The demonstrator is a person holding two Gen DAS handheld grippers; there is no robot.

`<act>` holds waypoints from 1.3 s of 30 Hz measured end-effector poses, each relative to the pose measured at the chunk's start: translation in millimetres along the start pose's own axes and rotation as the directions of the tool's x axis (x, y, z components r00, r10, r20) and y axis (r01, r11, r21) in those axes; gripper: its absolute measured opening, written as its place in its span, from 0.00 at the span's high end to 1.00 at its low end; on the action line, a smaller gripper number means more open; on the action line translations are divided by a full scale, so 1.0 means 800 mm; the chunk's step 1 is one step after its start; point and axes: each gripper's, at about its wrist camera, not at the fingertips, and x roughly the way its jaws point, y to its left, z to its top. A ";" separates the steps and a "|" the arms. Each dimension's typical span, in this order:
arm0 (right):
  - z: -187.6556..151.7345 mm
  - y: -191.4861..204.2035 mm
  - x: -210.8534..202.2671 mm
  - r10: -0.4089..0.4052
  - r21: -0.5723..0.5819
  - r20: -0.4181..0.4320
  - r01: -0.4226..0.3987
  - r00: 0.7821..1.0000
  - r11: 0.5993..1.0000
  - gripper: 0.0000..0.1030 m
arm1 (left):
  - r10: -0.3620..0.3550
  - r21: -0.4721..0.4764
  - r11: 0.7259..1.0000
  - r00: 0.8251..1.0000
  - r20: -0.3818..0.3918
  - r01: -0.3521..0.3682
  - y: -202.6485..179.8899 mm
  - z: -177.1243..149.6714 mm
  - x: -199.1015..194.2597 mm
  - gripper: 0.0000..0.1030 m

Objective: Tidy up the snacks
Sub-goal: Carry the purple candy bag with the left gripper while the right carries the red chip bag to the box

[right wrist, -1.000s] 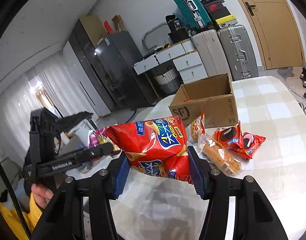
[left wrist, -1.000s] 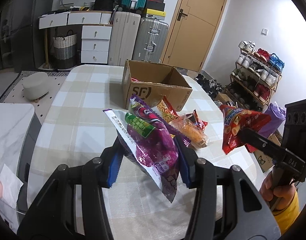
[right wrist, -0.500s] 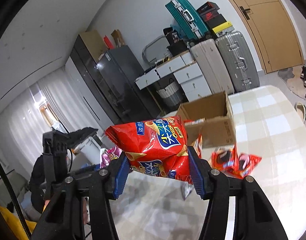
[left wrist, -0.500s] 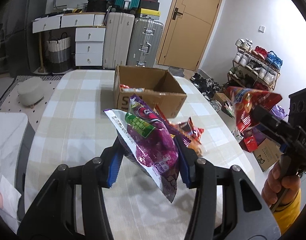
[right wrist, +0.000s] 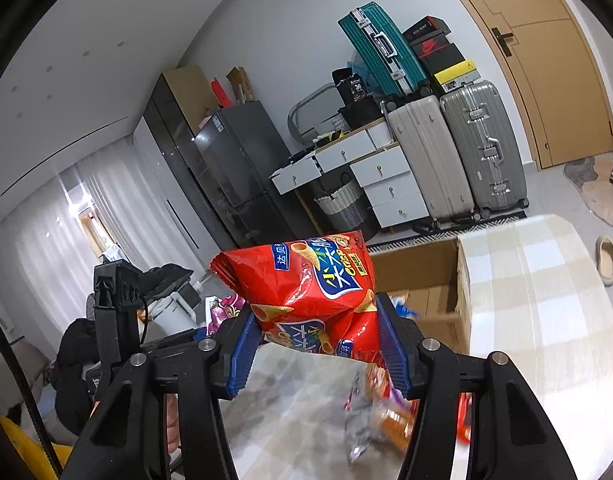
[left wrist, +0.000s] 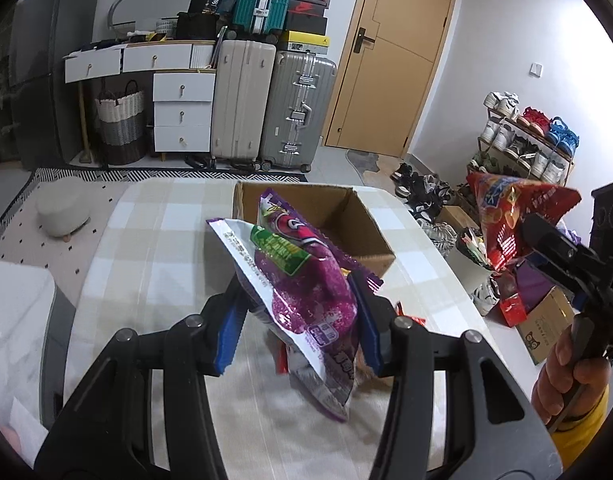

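My left gripper (left wrist: 298, 320) is shut on a purple snack bag (left wrist: 302, 284) and holds it up above the checked table (left wrist: 154, 248), just in front of the open cardboard box (left wrist: 362, 220). My right gripper (right wrist: 318, 344) is shut on a red corn-cone snack bag (right wrist: 310, 288), raised above the table. In the left wrist view the red bag (left wrist: 510, 216) and right gripper (left wrist: 546, 244) hang to the right of the box, past the table edge. The box (right wrist: 430, 280) lies just behind the red bag in the right wrist view. Loose snack packs (right wrist: 386, 412) lie blurred below.
Suitcases (left wrist: 266, 104), white drawers (left wrist: 182, 112) and a basket (left wrist: 120, 120) stand at the back wall by the door (left wrist: 390, 60). A shoe rack (left wrist: 522, 140) and small cartons (left wrist: 546, 324) are on the floor at right. A white stool (left wrist: 62, 208) stands left of the table.
Both grippers have risen and moved toward the box with their bags. The box now sits nearer and lower in both views; the loose snacks have dropped under the grippers.
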 end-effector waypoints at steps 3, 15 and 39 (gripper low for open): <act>0.014 -0.006 0.015 -0.003 0.000 0.001 0.003 1.000 1.000 0.46 | -0.001 0.009 1.000 1.000 -0.009 0.001 0.000 0.019 0.018 0.55; 0.041 -0.061 0.108 -0.048 0.042 -0.063 0.051 0.997 0.998 0.46 | 0.016 -0.024 1.000 0.999 -0.047 -0.017 0.015 0.100 0.113 0.55; 0.031 -0.140 0.227 -0.133 0.074 -0.197 0.150 0.971 0.986 0.46 | 0.044 -0.001 0.999 0.971 -0.237 -0.045 0.024 0.121 0.329 0.55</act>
